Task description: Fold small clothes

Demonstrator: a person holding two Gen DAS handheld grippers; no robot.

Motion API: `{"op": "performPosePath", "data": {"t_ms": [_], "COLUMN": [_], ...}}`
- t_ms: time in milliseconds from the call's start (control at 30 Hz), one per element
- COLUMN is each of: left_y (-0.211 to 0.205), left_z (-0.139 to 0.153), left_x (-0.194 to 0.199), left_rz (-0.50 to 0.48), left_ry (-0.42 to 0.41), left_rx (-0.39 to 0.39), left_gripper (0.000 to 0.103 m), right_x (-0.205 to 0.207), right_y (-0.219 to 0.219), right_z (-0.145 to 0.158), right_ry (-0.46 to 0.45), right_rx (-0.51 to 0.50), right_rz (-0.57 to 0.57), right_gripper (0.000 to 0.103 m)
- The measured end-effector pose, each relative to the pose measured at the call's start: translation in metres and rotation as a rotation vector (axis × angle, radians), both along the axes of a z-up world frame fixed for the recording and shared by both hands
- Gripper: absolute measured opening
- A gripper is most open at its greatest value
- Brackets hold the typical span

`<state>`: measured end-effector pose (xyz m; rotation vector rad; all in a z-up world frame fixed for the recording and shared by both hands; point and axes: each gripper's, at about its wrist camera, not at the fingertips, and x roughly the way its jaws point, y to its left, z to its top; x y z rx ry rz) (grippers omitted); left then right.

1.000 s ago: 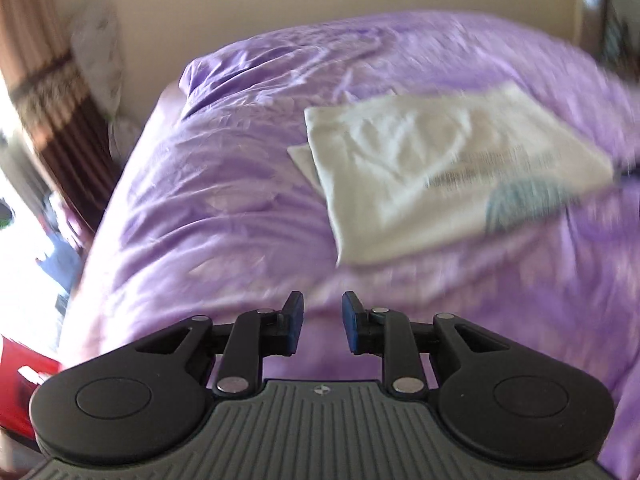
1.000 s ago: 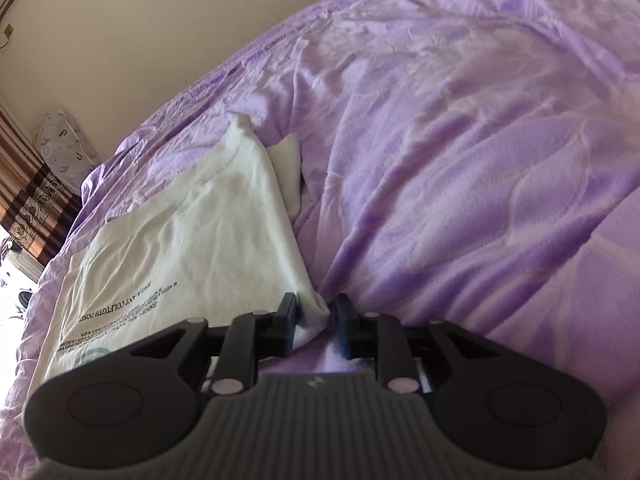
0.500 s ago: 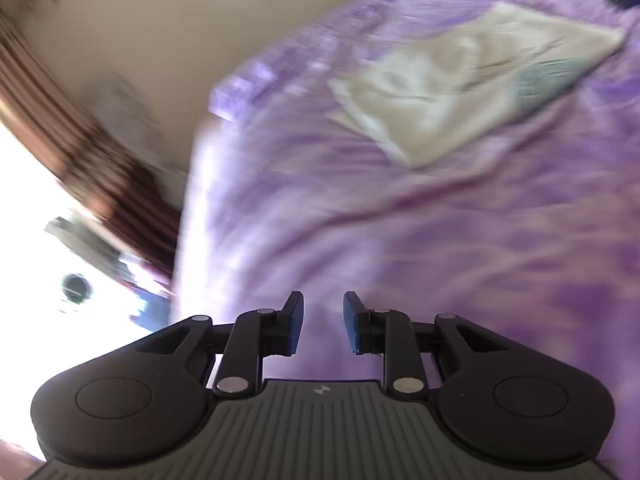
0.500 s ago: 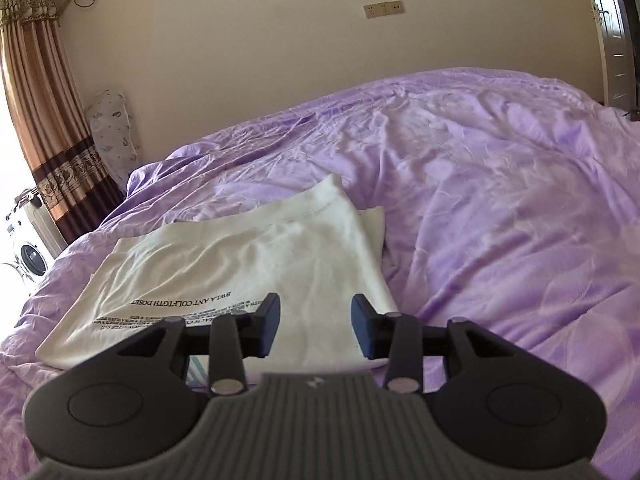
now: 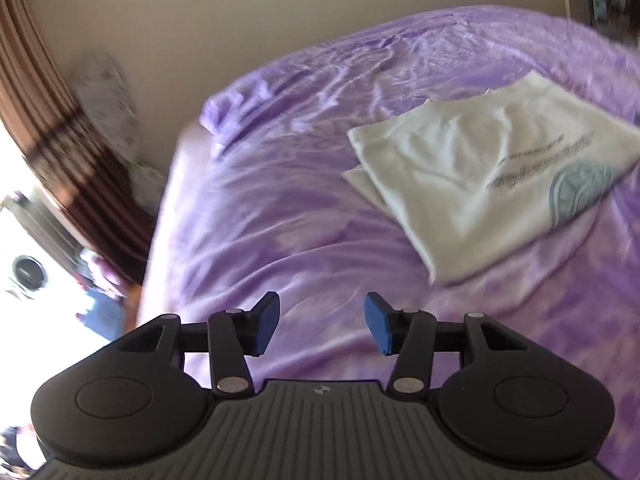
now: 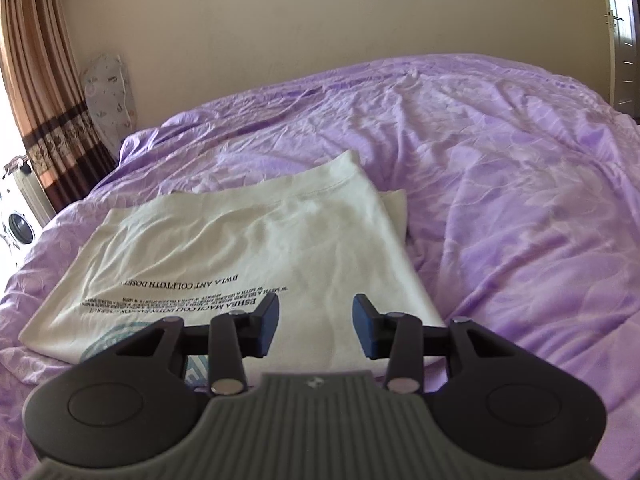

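Looking along the left claw (image 5: 321,328), its blue pads stand wide apart with nothing between them, hovering over bare purple bedspread (image 5: 280,208). A white T-shirt (image 5: 480,172) lies flat on the bed at about two o'clock, well apart from this claw, already folded into a rough rectangle with printed lettering and a pale blue emblem facing up. A striped curtain (image 5: 48,112) hangs at nine o'clock; the picture is slightly blurred.

From the right wrist view, the right claw (image 6: 316,326) is also spread open and empty, held just above the near edge of the T-shirt (image 6: 248,248), which stretches toward eleven o'clock. A sliver of under-layer peeks out at one o'clock.

For a neat next fold, each claw should probably pinch one near corner through every layer, lift evenly, and lay the edge over without dragging the bedspread (image 6: 500,184).
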<state>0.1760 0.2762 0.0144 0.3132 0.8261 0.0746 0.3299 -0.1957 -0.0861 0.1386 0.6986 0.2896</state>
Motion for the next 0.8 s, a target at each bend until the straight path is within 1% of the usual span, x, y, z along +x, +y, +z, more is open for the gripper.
{"op": "performPosePath", "data": {"t_ms": [67,133,167,233,300,400,500,533,633,800], "left_y": [0.007,0.013,0.015,0.015,0.016,0.027,0.04,0.044,0.051,0.061], "left_z": [-0.004,-0.009,-0.013,-0.02,-0.026,-0.041,-0.063,-0.072,-0.094,-0.112], "left_x": [0.022,0.045,0.056,0.077,0.098,0.131,0.161,0.17,0.188,0.201], "left_rz": [0.018,0.04,0.044,0.062,0.086,0.147,0.23,0.256,0.313,0.336], "left_ry": [0.026,0.062,0.079,0.106,0.117,0.136,0.15,0.161,0.183,0.156], "left_rx": [-0.095,-0.207,-0.257,-0.317,-0.385,-0.546,-0.678,-0.695,-0.702,-0.823], "left_gripper": [0.06,0.067,0.067,0.067,0.067,0.067,0.069,0.069,0.069,0.069], "right_x": [0.003,0.007,0.009,0.012,0.015,0.021,0.025,0.026,0.035,0.056], "right_y": [0.007,0.014,0.016,0.023,0.028,0.03,0.028,0.027,0.023,0.013], "right_z": [-0.003,-0.006,-0.008,-0.011,-0.015,-0.022,-0.03,-0.032,-0.038,-0.041], "right_ry": [0.005,0.01,0.01,0.008,0.001,-0.003,-0.002,-0.003,0.001,0.006], "right_rx": [-0.011,-0.009,-0.01,-0.017,-0.038,-0.05,-0.041,-0.044,-0.052,-0.003], "right_rz": [0.012,0.026,0.031,0.042,0.047,0.037,0.032,0.032,0.023,0.011], "right_gripper": [0.038,0.038,0.04,0.044,0.044,0.044,0.044,0.045,0.045,0.045]}}
